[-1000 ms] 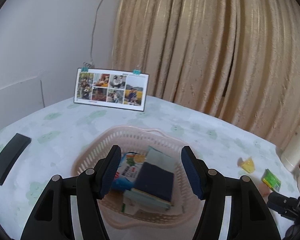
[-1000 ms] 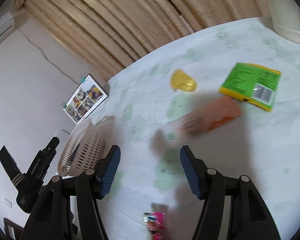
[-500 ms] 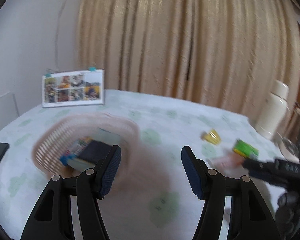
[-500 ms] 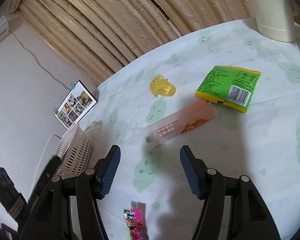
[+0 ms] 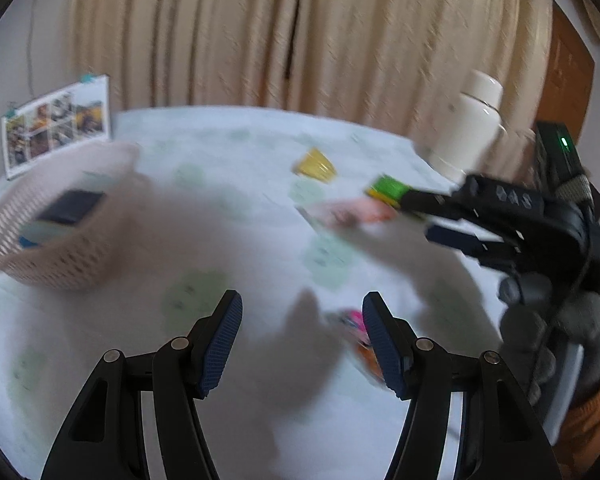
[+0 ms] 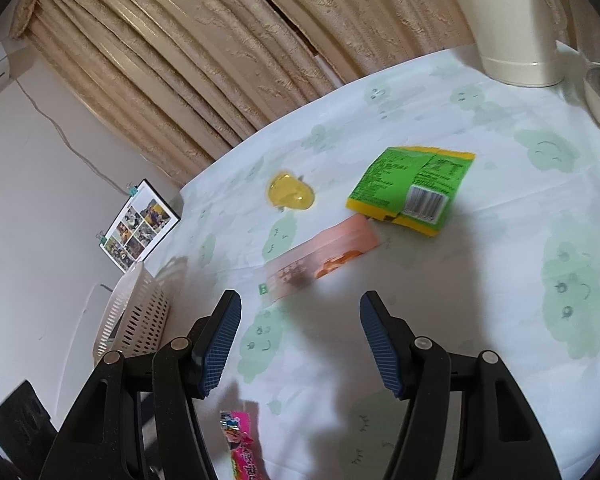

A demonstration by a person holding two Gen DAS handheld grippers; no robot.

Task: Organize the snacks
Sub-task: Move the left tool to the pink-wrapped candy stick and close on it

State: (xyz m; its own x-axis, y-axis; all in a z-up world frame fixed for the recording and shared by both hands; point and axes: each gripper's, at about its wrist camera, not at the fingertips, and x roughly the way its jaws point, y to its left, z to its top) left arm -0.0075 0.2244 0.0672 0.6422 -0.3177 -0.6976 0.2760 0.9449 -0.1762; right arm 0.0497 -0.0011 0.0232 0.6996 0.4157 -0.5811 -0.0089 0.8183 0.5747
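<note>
Item: long pink snack pack (image 6: 322, 258), flat on the tablecloth (image 6: 500, 280), just ahead of the right gripper (image 6: 300, 338), jaws wide, empty. Green packet (image 6: 410, 188) touching its far end; yellow jelly cup (image 6: 290, 196) beyond. Left gripper (image 5: 302, 344) wide, empty. Basket (image 6: 136, 316) well apart. Advice: straddle the narrow width, close mid-length.

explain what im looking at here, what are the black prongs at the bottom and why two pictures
The black prongs are handheld claws, one in each of a person's hands, each carrying its own camera that looks along the prongs. That gives two pictures of one table. The left claw and the right claw are both open and hold nothing. In the left picture the right claw shows from the side, gripped by a gloved hand. On the table lie a pink basket with packets inside, a yellow jelly cup, a green packet, an orange packet and a pink packet.
</note>
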